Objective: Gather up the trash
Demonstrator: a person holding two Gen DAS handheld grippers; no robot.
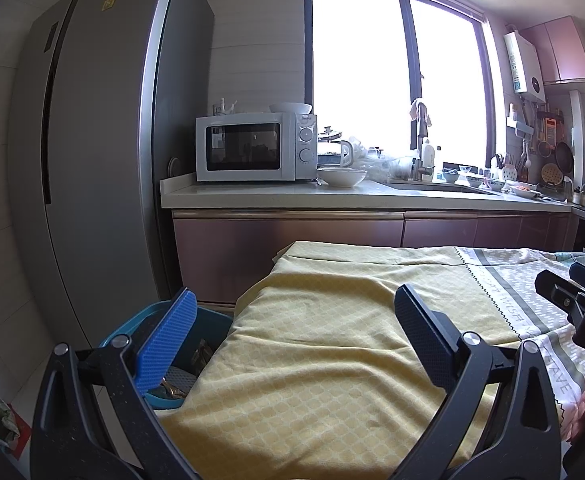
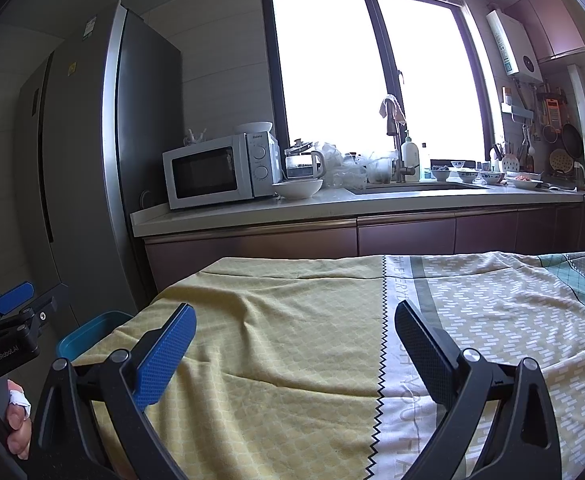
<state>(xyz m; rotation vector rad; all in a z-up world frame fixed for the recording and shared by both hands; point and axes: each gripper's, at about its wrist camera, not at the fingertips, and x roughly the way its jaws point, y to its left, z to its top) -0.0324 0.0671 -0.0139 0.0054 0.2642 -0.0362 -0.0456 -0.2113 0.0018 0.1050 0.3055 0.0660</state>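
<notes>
- While both grippers hover over the cloth-covered bench (image 2: pixel 292 360), neither has hold of anything.
- Left gripper (image 1: pixel 292 320): jaws spread wide, nothing btwn them; blue pad on one finger, black on the other.
- Right gripper (image 2: pixel 294 334): jaws spread wide too, nothing btwn them, above the yellow part of the tablecloth (image 1: pixel 320 344) near its zigzag seam.
- Teal trash bin (image 1: pixel 160 360): on the floor just beside the bench's left edge, partly behind the left gripper's blue finger; wrappers/trash (image 1: pixel 170 390) lie inside at the bottom. In the right wrist view only its rim shows.
- More crumpled trash (image 1: pixel 2 420) lies on the floor at far left, well apart from the bin.
- Bkgd: grey fridge (image 1: pixel 92 160) at left, white microwave (image 1: pixel 254 148) on the kitchen counter (image 1: pixel 372 198), white bowl (image 1: pixel 341 177) just beside it, sink w/ faucet (image 1: pixel 422 136) under a bright window (image 1: pixel 396 72).
- Cloth top shows only wrinkles; can't tell any trash on it.
</notes>
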